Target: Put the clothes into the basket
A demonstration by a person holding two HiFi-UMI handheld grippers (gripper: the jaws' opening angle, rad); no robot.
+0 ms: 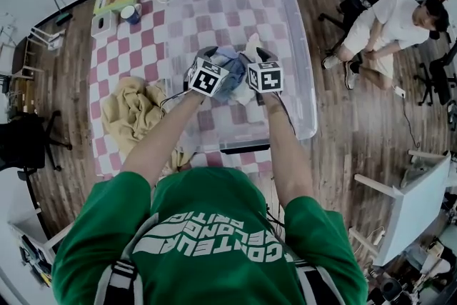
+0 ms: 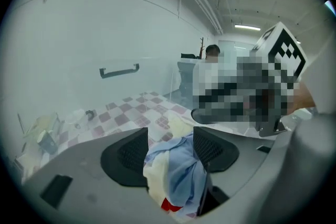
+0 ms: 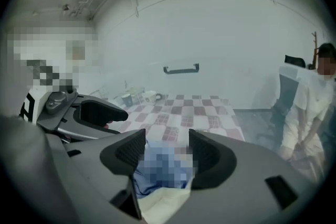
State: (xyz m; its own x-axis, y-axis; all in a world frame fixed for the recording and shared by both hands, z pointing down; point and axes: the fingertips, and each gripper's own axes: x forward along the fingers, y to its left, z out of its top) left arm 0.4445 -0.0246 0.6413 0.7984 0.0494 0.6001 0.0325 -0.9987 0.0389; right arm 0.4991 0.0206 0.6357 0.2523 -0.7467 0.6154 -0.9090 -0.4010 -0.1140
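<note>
**Head view:** left hand-held gripper [image 1: 209, 53] and right hand-held gripper [image 1: 261, 53] are side by side over the clear plastic rectangular basket [image 1: 303, 61]. Basket stands on the red-and-white checked worktop [image 1: 121, 46]. A bunched light-blue and cream fabric garment [image 1: 232, 78] hangs betw. the two, within the basket's outline. Contact w/ basket bottom: cannot tell. A mustard-yellow crumpled cloth [image 1: 132, 111] lies on the worktop just left of the basket, outside it. A seated person in white top [image 1: 389, 21] is at right, well apart.

**Left gripper view:** jaws closed on the garment [image 2: 181, 181]. Fabric fills the gap; red patch low down.

**Right gripper view:** jaws clamp the same garment [image 3: 157, 204]. Blue part betw. pads, cream fold below.
</note>
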